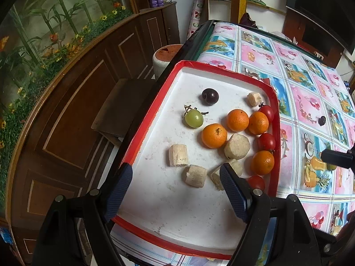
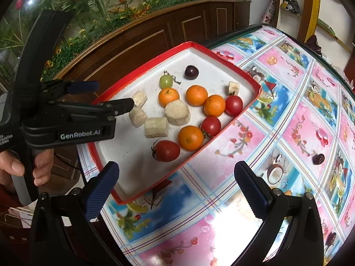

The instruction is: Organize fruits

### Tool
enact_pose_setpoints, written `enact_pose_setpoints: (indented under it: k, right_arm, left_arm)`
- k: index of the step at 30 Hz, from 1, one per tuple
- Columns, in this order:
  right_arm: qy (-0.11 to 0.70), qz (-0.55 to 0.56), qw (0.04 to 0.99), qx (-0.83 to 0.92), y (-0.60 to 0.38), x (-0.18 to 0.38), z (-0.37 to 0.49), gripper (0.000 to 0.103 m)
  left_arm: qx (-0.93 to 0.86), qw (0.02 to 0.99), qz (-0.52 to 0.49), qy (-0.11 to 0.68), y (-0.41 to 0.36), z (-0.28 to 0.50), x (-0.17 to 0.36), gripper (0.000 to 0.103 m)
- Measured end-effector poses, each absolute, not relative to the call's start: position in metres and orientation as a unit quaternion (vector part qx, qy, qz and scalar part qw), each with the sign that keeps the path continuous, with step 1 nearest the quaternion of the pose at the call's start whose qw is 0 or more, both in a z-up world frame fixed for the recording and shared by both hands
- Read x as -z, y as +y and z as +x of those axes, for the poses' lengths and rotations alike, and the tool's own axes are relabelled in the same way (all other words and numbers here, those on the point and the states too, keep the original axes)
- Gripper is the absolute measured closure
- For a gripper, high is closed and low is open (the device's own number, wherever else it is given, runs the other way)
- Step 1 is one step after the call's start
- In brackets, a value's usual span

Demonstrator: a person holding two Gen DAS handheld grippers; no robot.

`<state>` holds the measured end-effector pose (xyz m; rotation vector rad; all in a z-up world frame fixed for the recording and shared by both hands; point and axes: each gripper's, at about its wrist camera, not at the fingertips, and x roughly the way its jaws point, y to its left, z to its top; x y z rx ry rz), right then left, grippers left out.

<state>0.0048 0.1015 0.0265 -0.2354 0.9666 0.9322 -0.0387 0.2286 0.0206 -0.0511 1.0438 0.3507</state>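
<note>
A red-rimmed white tray (image 1: 142,141) (image 2: 104,98) holds several small oranges (image 1: 214,135) (image 2: 190,137), three cherry tomatoes (image 1: 266,141) (image 2: 166,150), a green grape (image 1: 194,118) (image 2: 166,81), a dark plum (image 1: 210,96) (image 2: 191,72) and several pale banana chunks (image 1: 178,155) (image 2: 156,127). My left gripper (image 1: 175,190) is open and empty over the tray's near end; it also shows in the right wrist view (image 2: 111,95). My right gripper (image 2: 177,188) is open and empty over the tablecloth beside the tray. A dark fruit (image 1: 322,120) (image 2: 318,158) lies loose on the table.
The table has a pink and blue fruit-print cloth (image 2: 288,133). Another dark fruit (image 2: 331,239) lies by the right finger. Wooden cabinets (image 1: 77,110) and a stool (image 1: 167,56) stand beyond the table's left edge.
</note>
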Motion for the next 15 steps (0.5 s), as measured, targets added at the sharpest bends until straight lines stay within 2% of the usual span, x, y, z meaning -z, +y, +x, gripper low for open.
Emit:
enact_pose_setpoints:
  k: [15]
  right_arm:
    - [0.439, -0.105, 0.783, -0.429, 0.1045, -0.0322, 0.0090, 0.000]
  left_arm:
    - [-0.171, 0.848, -0.034, 0.500, 0.2340, -0.0393, -0.0176, 0.022]
